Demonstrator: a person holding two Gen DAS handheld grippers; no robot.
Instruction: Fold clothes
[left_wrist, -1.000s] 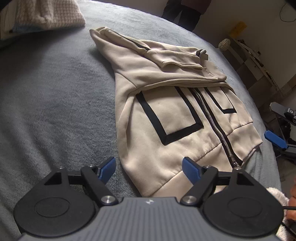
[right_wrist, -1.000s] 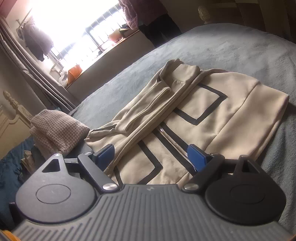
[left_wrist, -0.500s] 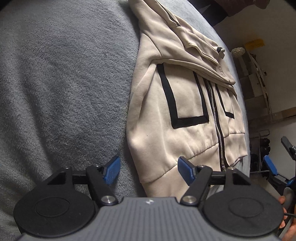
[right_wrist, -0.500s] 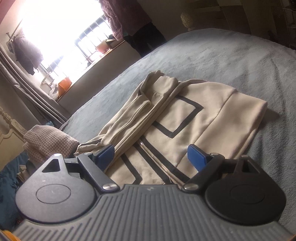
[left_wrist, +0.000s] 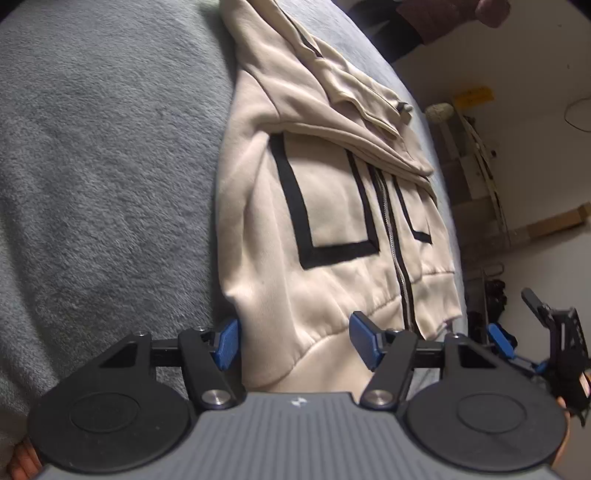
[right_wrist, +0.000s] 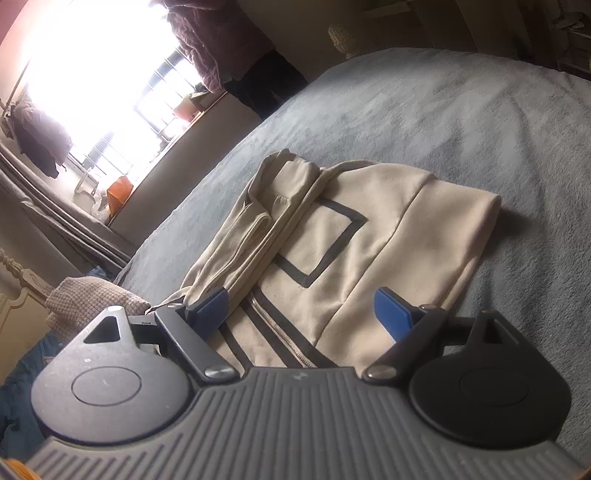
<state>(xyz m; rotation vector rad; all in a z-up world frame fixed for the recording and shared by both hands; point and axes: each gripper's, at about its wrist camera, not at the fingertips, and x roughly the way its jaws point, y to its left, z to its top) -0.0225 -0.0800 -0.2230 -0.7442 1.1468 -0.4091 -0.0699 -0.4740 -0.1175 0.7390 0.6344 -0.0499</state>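
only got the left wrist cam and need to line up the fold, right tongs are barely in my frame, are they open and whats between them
Observer: The right tongs are open wide. The beige jacket lies between them, ungripped, with its zipper running up the gap.
Operator: anything else around the jacket i cant see
Observer: Yes, a knitted pinkish item sits past the end of the folded sleeve, near the edge of the bed.
Operator: whats beyond that
Observer: A bright window, with something orange on its sill.
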